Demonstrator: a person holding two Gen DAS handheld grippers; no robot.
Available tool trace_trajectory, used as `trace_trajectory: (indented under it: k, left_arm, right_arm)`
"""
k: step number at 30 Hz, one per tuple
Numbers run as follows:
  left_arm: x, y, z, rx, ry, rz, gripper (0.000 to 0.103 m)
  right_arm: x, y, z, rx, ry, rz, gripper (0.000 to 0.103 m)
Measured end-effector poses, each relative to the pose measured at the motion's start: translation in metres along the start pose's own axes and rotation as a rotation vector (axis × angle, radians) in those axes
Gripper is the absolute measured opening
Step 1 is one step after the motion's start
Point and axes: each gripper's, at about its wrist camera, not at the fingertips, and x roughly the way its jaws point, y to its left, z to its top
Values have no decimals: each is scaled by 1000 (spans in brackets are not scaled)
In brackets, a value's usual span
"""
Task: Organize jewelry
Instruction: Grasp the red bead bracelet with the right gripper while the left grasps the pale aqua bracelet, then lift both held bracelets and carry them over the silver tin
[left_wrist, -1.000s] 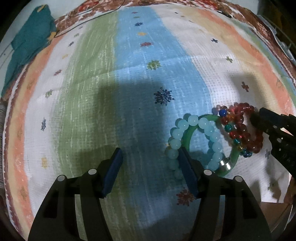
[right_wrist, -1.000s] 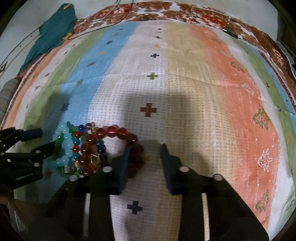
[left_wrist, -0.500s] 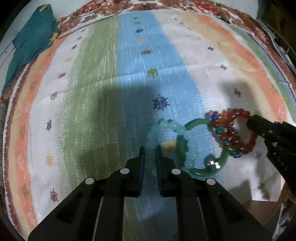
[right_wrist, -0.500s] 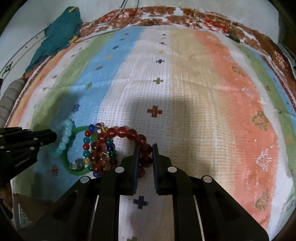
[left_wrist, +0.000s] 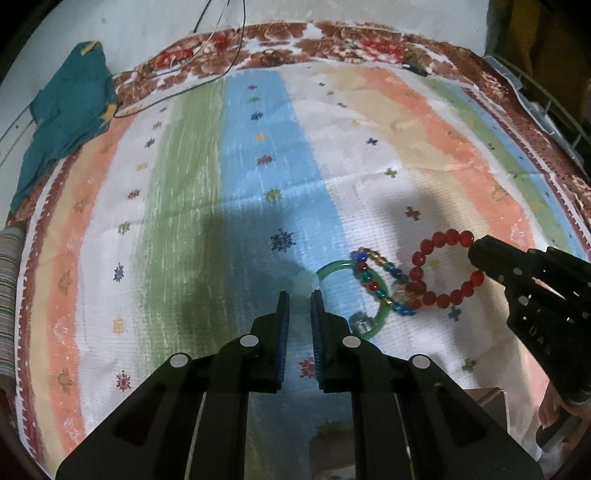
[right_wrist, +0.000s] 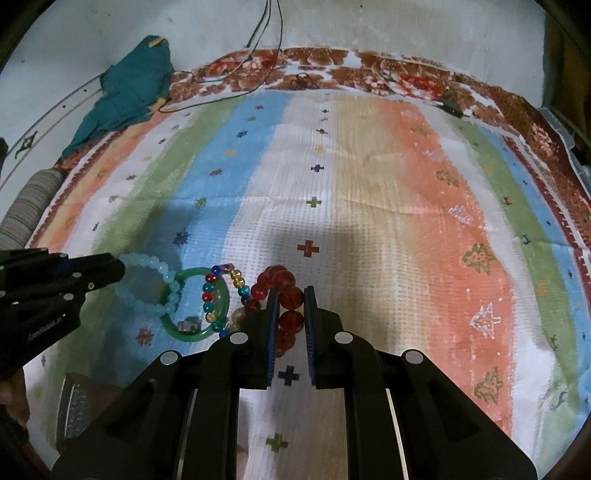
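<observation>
My left gripper (left_wrist: 300, 295) is shut on a pale aqua bead bracelet (right_wrist: 147, 288) and holds it raised off the cloth; in its own view only a blurred bead (left_wrist: 306, 283) shows at the fingertips. My right gripper (right_wrist: 289, 295) is shut on a red bead bracelet (right_wrist: 284, 295), which hangs as a ring in the left wrist view (left_wrist: 443, 273). A green bangle (left_wrist: 373, 325) and a multicolour bead bracelet (left_wrist: 384, 291) lie between them on the striped cloth (left_wrist: 258, 184). The bangle (right_wrist: 192, 332) and multicolour beads (right_wrist: 210, 295) also show in the right wrist view.
A teal cloth (left_wrist: 66, 110) lies at the far left corner, and thin black cables (right_wrist: 258, 37) run over the cloth's far edge. A striped roll (right_wrist: 29, 206) sits at the left edge. A brown box corner (left_wrist: 487, 402) stands near the front.
Both grippers went from open to shut, the left on the aqua bracelet and the right on the red one. Both have since lifted and pulled the two bracelets apart from the pile.
</observation>
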Motion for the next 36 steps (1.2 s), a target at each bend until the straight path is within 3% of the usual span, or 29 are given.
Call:
trace_trajectory:
  k: [19,36]
  left_arm:
    - [-40,1,-7,-18,-72,14,11]
    - [-84,-13,-22,9,-173,-3,11]
  right_arm:
    - [-30,6,-12,-26,-32,-22,14]
    - [-79,20,-17,-37,-166,11,14]
